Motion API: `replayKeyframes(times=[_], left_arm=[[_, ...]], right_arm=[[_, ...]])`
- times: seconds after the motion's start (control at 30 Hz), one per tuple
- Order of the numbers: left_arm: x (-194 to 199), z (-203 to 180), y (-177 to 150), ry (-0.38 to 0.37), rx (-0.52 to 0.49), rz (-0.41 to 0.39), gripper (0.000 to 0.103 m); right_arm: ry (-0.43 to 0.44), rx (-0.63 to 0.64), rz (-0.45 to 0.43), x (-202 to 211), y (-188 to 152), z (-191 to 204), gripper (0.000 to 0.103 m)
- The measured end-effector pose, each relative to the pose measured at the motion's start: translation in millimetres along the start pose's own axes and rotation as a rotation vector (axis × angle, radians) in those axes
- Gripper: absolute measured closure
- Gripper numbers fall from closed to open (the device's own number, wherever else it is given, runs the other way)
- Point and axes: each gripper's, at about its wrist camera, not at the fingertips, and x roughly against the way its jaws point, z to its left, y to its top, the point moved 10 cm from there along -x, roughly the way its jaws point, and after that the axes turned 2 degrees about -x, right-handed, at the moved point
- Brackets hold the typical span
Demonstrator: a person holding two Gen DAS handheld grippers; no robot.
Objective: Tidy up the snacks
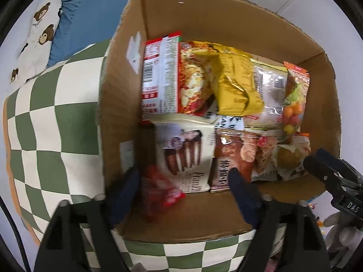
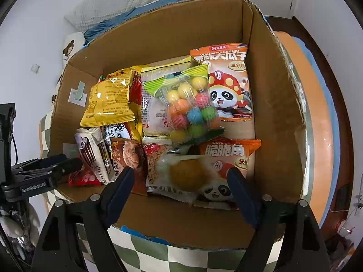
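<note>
2 open claws, left claw [image 1: 185, 185] and right claw [image 2: 181, 185], hover over boxed snacks [image 2: 188, 104].

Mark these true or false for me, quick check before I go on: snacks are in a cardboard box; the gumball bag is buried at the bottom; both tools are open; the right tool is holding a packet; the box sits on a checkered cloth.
1. The snacks lie in a cardboard box. True.
2. The gumball bag is buried at the bottom. False: it lies on top of other packets.
3. Both the left tool and the right tool are open. True.
4. The right tool holds a packet. False: its jaws stand apart, gripping nothing.
5. The box sits on a green and white checkered cloth. True.
</note>
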Motion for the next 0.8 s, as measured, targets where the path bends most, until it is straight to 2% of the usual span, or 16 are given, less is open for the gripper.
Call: replayKeyframes(times=[0.07, 0.33, 0.47, 0.8], left_arm=[[-0.7, -3.0, 0.5, 0.004, -0.003, -0.011, 0.014], [7.1, -14.6, 2.4, 0.067, -0.002, -0.083, 0.014], [16.1, -20.2, 4.9, 0.131, -0.011, -0.141, 0.014], [50.4, -31.9, -0.2, 0.117, -0.001, -0.276, 0.014]], right_arm=[[-0.011, 0.001, -0.008, 2.4, 2.5, -0.1, 0.012], [-0.072, 0.014, -0.048, 18.6, 13.6, -8.9, 0.012], [-0.117, 0.029, -0.077, 27.3, 14.9, -14.4, 0.008], [-0.162, 0.049, -0.175, 55.0, 4.2, -16.8, 0.007]])
